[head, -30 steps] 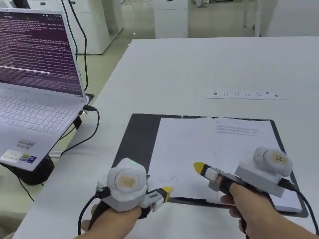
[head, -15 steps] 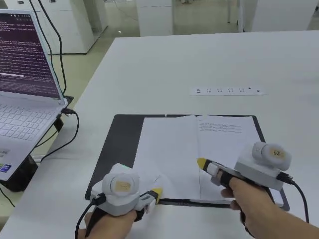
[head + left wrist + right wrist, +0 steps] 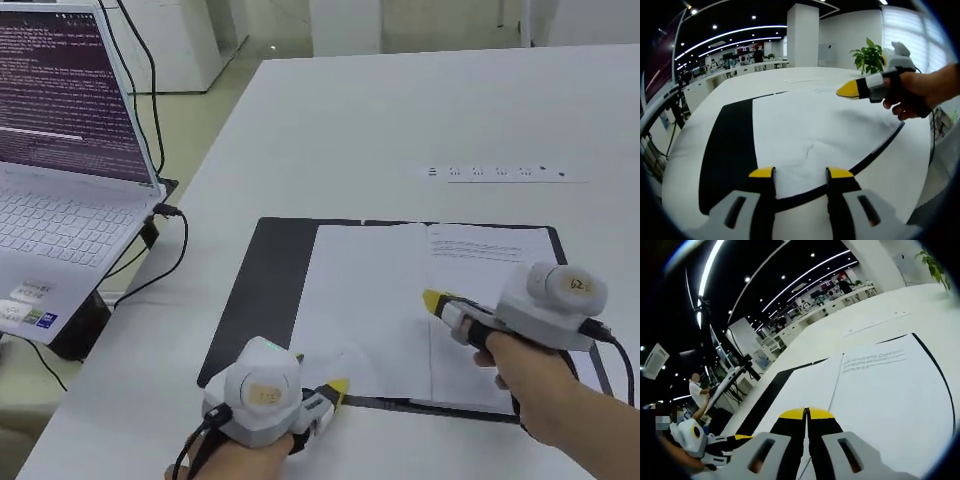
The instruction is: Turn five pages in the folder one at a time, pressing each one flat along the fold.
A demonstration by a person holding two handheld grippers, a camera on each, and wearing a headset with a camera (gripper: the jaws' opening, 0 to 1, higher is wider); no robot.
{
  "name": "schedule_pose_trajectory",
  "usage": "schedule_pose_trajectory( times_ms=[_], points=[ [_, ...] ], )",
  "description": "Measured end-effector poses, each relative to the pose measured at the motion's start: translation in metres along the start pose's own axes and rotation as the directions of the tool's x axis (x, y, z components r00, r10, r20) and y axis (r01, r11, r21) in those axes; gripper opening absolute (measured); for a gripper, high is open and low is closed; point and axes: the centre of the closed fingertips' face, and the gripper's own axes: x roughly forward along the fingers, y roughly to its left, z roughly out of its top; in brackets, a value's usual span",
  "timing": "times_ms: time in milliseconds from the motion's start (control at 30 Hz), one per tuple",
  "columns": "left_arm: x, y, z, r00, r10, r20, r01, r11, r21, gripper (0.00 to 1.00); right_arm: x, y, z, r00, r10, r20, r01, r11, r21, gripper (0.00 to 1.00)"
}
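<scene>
Two grippers work over one open folder (image 3: 262, 290), which lies flat on the white table (image 3: 350, 120) at the centre of the head view. Its black cover shows as a broad band at the 9 o'clock side, and white sheets cover the rest.

1. Left gripper (image 3: 333, 388): sits at the folder's 7 o'clock corner, at the near edge. In the left gripper view its yellow-tipped jaws stand well apart with nothing between them, and the sheet's edge and the black cover lie just beyond the tips.
2. Right gripper (image 3: 432, 300): sits toward 4 o'clock of the folder's centre, pointing to 9 o'clock. In the right gripper view its jaws are pressed together and grip nothing. The tips lie over the fold (image 3: 427, 250); contact with the paper cannot be confirmed.
3. Pages: the left page (image 3: 365, 290) is blank and lies flat. The right page (image 3: 495, 275) carries a few printed lines at its 12 o'clock end.
4. Surroundings: a laptop (image 3: 60, 150) stands at 10 o'clock of the folder with a black cable (image 3: 165, 270) trailing from it. A power strip (image 3: 495, 173) lies at 1 o'clock, well apart.
</scene>
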Motion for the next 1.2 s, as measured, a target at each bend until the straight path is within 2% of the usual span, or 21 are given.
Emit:
schedule_pose_trajectory(
  times_ms=[133, 300, 367, 500, 567, 767, 833, 1000, 1200],
  points=[
    [0.0, 0.0, 0.001, 1.0, 0.004, 0.007, -0.004, 1.0, -0.006, 0.39, 0.014, -0.006, 0.004, 0.9999, -0.012, -0.004, 0.012, 0.999, -0.044, 0.0],
    [0.0, 0.0, 0.0, 0.9998, 0.006, 0.02, -0.006, 1.0, -0.011, 0.39, 0.026, -0.003, 0.005, 0.9994, -0.02, -0.029, 0.018, 0.996, -0.084, 0.0],
    [0.0, 0.001, 0.0, 0.9997, 0.007, 0.023, -0.007, 1.0, -0.014, 0.39, 0.032, -0.004, 0.005, 0.9988, -0.03, -0.039, 0.025, 0.992, -0.122, 0.0],
    [0.0, 0.001, 0.0, 0.9997, 0.007, 0.025, -0.007, 1.0, -0.014, 0.39, 0.041, -0.008, 0.006, 0.998, -0.037, -0.05, 0.03, 0.99, -0.137, 0.0],
    [0.0, 0.001, 0.0, 0.9996, 0.008, 0.029, -0.008, 1.0, -0.013, 0.39, 0.045, -0.014, 0.005, 0.9965, -0.053, -0.064, 0.041, 0.984, -0.175, 0.0],
    [0.0, 0.001, 0.0, 0.999, 0.015, 0.043, -0.014, 1.0, -0.019, 0.39, 0.058, -0.019, 0.017, 0.9986, -0.033, -0.041, 0.025, 0.983, -0.184, 0.0],
    [0.0, 0.001, 0.0, 0.9988, 0.018, 0.045, -0.017, 1.0, -0.022, 0.39, 0.058, -0.024, 0.02, 0.998, -0.051, -0.037, 0.043, 0.981, -0.187, 0.0],
    [0.0, 0.002, 0.0, 0.9983, 0.024, 0.054, -0.022, 0.999, -0.027, 0.39, 0.066, -0.031, 0.027, 0.9978, -0.059, -0.032, 0.052, 0.981, -0.187, 0.0],
    [0.0, 0.002, 0.0, 0.9978, 0.024, 0.061, -0.022, 0.999, -0.026, 0.39, 0.092, -0.049, 0.036, 0.9979, -0.059, -0.025, 0.053, 0.981, -0.186, 0.0]
  ],
)
